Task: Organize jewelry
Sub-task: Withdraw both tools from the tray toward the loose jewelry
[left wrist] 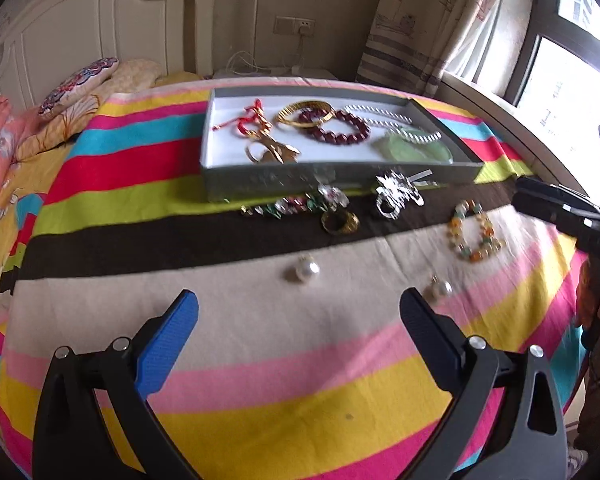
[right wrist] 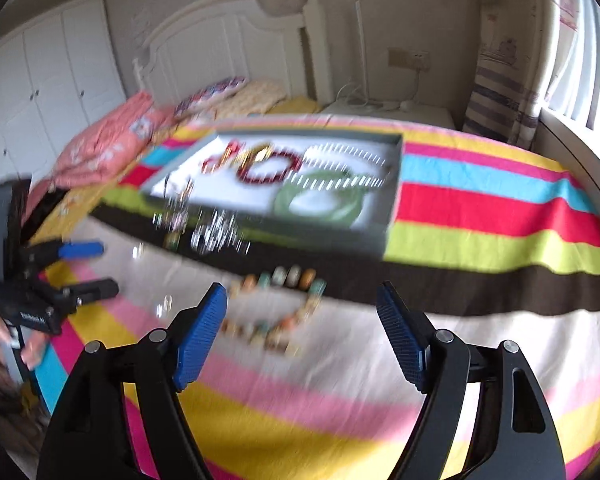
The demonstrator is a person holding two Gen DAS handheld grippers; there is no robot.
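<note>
Left tongs (left wrist: 299, 304) spread wide, empty, above bedspread (left wrist: 260, 360); right tongs (right wrist: 302, 296) likewise released over multicoloured bead bracelet (right wrist: 278, 312). No legible writing. Left view alone resolves two pearl earrings (left wrist: 304, 270) sharply; grey tray (left wrist: 268, 184) holds red bead bracelet (left wrist: 340, 126).

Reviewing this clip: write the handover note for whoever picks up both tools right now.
Left tool: open, empty, above the striped bedspread.
Right tool: open, empty, facing the multicolour bead bracelet; that view is blurred.
Tray on the bed holds the red-cord gold piece, gold bangle, dark red bead bracelet, pearl necklace and green bangle.
Left on the bedspread: two pearl earrings, the bead bracelet, a gold ring, a silver brooch and a gem-set strand. Move these into the tray.
</note>
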